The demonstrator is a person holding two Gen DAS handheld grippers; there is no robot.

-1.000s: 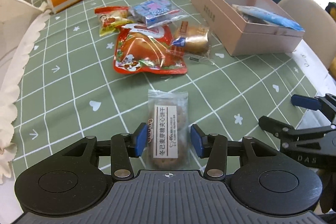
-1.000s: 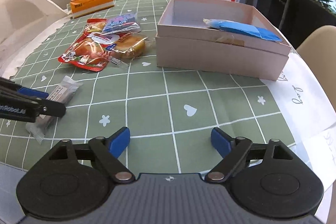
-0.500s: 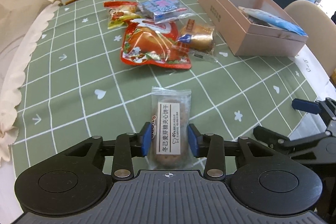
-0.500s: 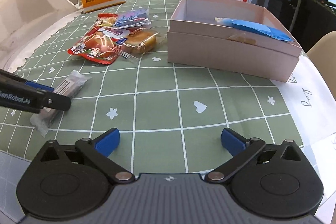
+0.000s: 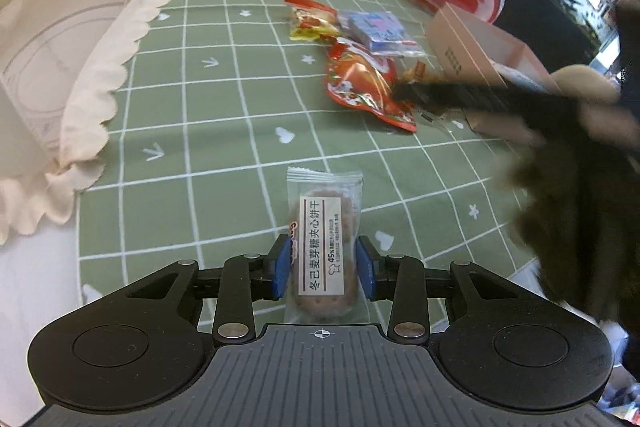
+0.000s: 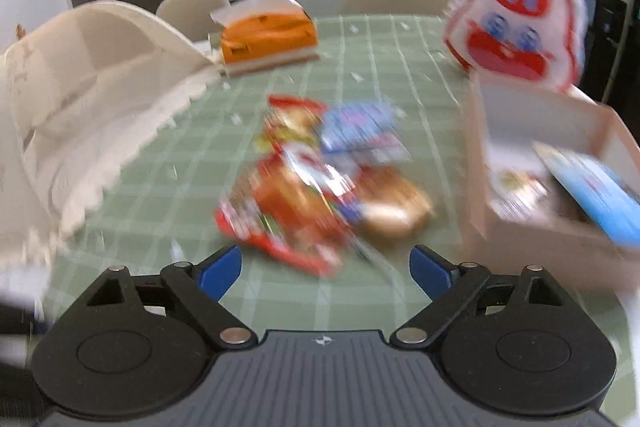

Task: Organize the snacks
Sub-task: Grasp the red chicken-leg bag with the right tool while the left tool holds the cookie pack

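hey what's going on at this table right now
A person is sorting snacks with two handheld grippers. The left gripper has its jaws shut on a clear-wrapped biscuit pack. The right gripper, jaws open and empty, faces the snack pile beside the pink box.

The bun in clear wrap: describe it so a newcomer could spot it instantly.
On the green checked tablecloth, find the snack pile left of the pink box. The bun lies at the pile's box-side edge, against the big red packet: the only plain golden-brown item there.
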